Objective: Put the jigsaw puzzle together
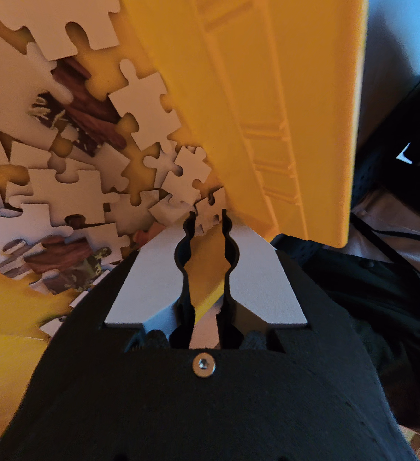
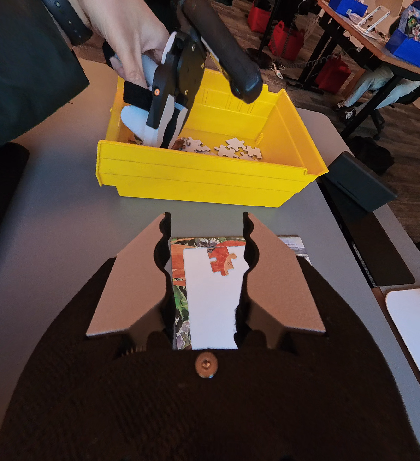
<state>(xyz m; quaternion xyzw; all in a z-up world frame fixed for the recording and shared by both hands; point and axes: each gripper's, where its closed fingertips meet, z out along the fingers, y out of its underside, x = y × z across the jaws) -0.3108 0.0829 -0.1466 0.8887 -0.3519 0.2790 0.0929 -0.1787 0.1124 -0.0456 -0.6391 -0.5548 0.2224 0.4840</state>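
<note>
I've got the left tongs [image 1: 206,217] dipped into the yellow bin [image 2: 204,179], nose down in the corner by the side wall, since that's where the loose pieces [image 1: 144,112] are heaped. Most lie blank side up, so I can't pick by picture from here. The jaws stand a narrow gap apart with one small piece [image 1: 210,212] right at the tips; can't tell if they're pinching it yet.

Right tongs [image 2: 206,217] hover wide open, holding nothing, over the puzzle board [image 2: 213,299] on the worktop [image 2: 54,224], just in front of the bin. They're parked there to receive or seat the next piece. One orange piece [image 2: 220,260] already sits near the board's far edge. My read: early days, almost all pieces are in the bin.
</note>
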